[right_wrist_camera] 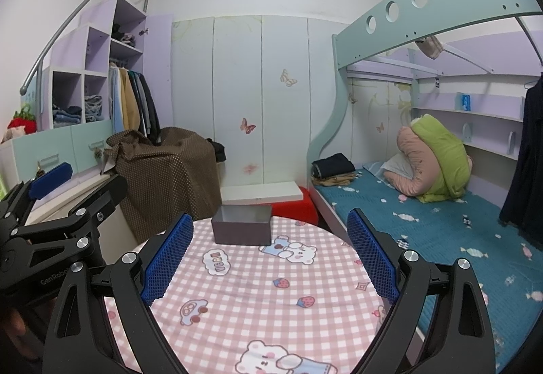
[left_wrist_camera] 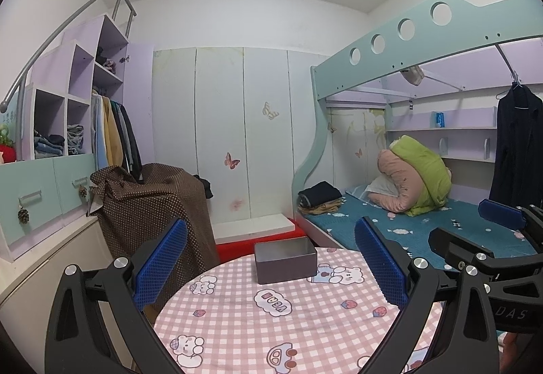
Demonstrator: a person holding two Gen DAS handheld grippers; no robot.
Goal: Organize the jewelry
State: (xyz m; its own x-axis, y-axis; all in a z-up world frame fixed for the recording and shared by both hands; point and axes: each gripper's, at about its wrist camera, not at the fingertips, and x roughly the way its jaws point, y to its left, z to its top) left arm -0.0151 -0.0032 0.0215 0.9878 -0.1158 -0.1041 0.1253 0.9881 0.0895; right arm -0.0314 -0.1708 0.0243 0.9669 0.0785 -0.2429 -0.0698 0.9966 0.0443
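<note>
Both tools, left tool and right tool, gape empty above the surface. A box waits at its far edge; no jewelry shows, so sorting seems unstarted.

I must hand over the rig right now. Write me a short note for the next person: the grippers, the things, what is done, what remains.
Left gripper: jaws open, holding nothing, above the near part of the table.
Right gripper: jaws open, holding nothing, beside the left one.
Grey box: open, no lid in view, at the far edge of the round table with the pink checked cloth. What shows of its inside looks empty.
Jewelry: none visible in either view.
Done: nothing that can be seen.
Left: find the jewelry and put it in the box.
</note>
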